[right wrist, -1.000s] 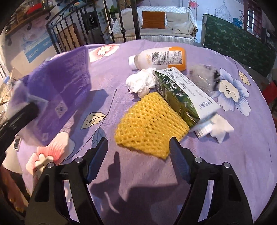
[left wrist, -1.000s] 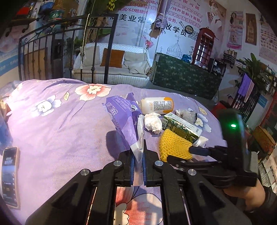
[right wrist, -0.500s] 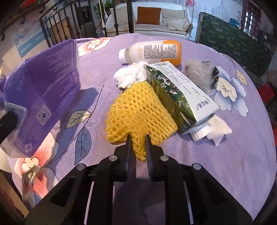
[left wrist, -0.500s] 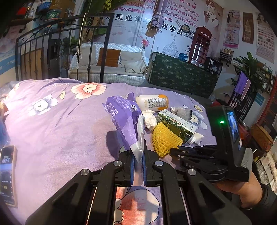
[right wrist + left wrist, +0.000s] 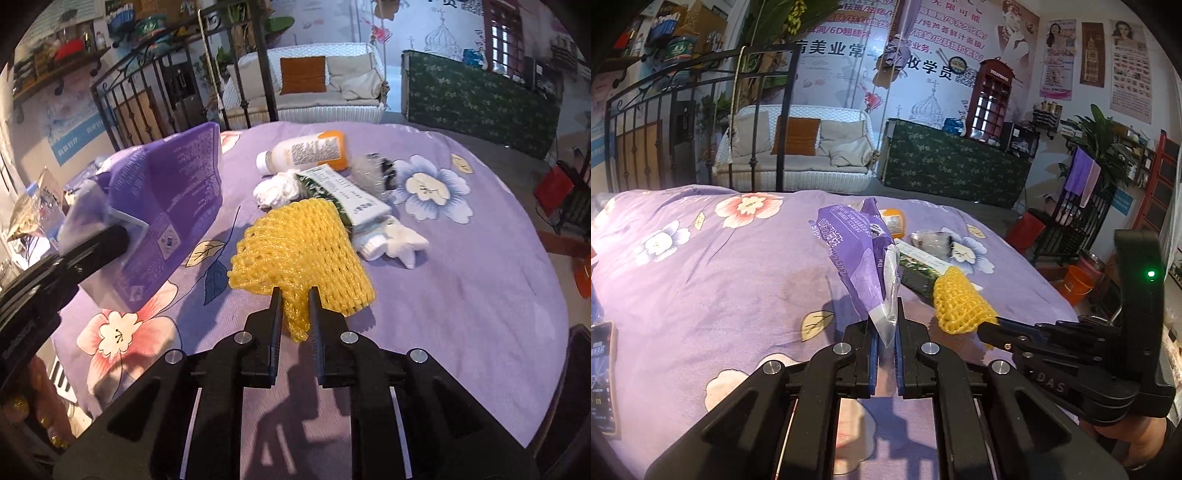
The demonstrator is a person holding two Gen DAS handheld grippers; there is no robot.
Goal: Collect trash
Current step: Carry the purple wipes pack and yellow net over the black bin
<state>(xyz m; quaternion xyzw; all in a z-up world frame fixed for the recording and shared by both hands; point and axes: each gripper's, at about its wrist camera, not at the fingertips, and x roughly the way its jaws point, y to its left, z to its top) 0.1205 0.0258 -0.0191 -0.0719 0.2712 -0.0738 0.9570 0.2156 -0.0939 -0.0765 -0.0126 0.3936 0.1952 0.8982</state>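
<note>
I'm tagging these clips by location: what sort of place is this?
Probably a beauty salon or training studio, not a home: posters with beauty pictures and Chinese text cover the walls, a swing sofa sits behind, and the trash lies on a bed under a purple flowered cover, perhaps a treatment bed.

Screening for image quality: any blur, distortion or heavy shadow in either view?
Left wrist view: sharp, fisheye-bent edges, dark corners. Right wrist view: bottle and crumpled wrapper slightly smeared; the right gripper casts a hard shadow on the purple cloth.
</note>
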